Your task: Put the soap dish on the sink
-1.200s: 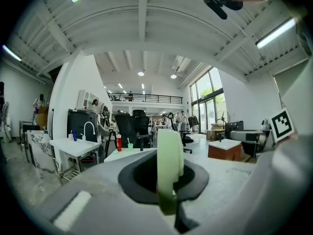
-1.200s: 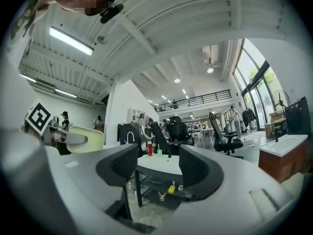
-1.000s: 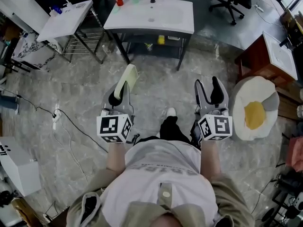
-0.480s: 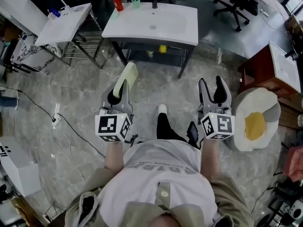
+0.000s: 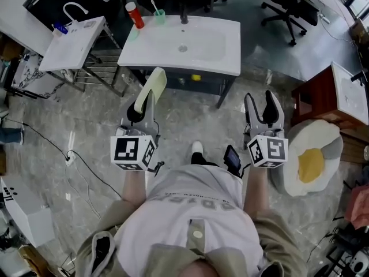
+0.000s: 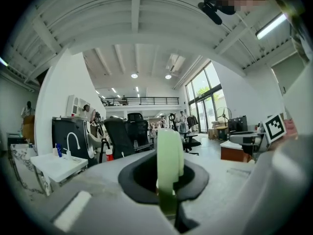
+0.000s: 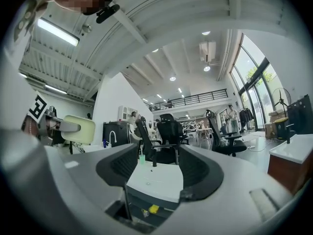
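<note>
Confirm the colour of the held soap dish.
The soap dish is pale yellow-green; head view shows it best.

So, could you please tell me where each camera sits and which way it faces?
Head view: on the person's head, facing steeply down at the white rectangular sink; torso, left gripper, right gripper show.
Left gripper view: on that gripper, level along jaws shut on the pale green soap dish.
Right gripper view: on that gripper, facing the sink between open jaws.
Shared: all three show the soap dish.
</note>
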The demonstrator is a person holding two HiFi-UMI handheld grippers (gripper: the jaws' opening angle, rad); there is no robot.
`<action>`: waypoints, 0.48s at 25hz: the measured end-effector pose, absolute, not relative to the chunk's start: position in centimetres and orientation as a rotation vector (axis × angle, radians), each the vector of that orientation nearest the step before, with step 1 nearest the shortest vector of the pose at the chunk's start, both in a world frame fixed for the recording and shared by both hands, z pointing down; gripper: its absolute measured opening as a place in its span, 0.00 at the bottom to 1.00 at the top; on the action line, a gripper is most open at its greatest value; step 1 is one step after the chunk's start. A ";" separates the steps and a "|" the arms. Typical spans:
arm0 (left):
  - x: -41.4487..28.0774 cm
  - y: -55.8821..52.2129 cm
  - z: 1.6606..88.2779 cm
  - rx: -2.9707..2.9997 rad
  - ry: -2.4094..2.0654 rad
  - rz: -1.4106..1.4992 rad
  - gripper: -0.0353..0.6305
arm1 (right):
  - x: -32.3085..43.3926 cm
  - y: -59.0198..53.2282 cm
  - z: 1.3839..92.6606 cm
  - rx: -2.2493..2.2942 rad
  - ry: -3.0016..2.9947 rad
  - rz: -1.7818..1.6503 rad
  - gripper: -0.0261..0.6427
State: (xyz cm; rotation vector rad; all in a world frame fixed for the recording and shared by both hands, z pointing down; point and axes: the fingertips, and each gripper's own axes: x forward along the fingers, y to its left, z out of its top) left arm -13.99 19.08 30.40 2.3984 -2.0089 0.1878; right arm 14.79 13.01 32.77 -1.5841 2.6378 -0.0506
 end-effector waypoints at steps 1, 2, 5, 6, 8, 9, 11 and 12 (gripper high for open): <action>-13.9 17.9 30.5 2.406 -2.005 0.192 0.07 | 14.9 12.0 32.8 -1.592 2.628 -0.051 0.42; -13.9 16.9 30.7 2.410 -1.998 0.191 0.07 | 15.0 11.1 32.8 -1.598 2.619 -0.053 0.42; -14.3 14.2 31.4 2.396 -1.960 0.141 0.07 | 14.6 8.7 33.2 -1.606 2.620 -0.051 0.42; -14.6 13.4 31.5 2.386 -1.947 0.114 0.07 | 14.3 8.0 33.3 -1.605 2.625 -0.052 0.42; -15.1 12.1 31.9 2.372 -1.937 0.092 0.07 | 14.0 6.6 33.6 -1.605 2.631 -0.061 0.42; -15.2 11.6 32.1 2.369 -1.940 0.098 0.07 | 14.0 6.0 33.7 -1.608 2.632 -0.064 0.42; -15.6 10.9 32.6 2.360 -1.944 0.116 0.07 | 13.7 5.2 34.0 -1.613 2.639 -0.071 0.42; -15.9 10.6 32.9 2.354 -1.945 0.122 0.07 | 13.5 4.9 34.2 -1.613 2.644 -0.073 0.42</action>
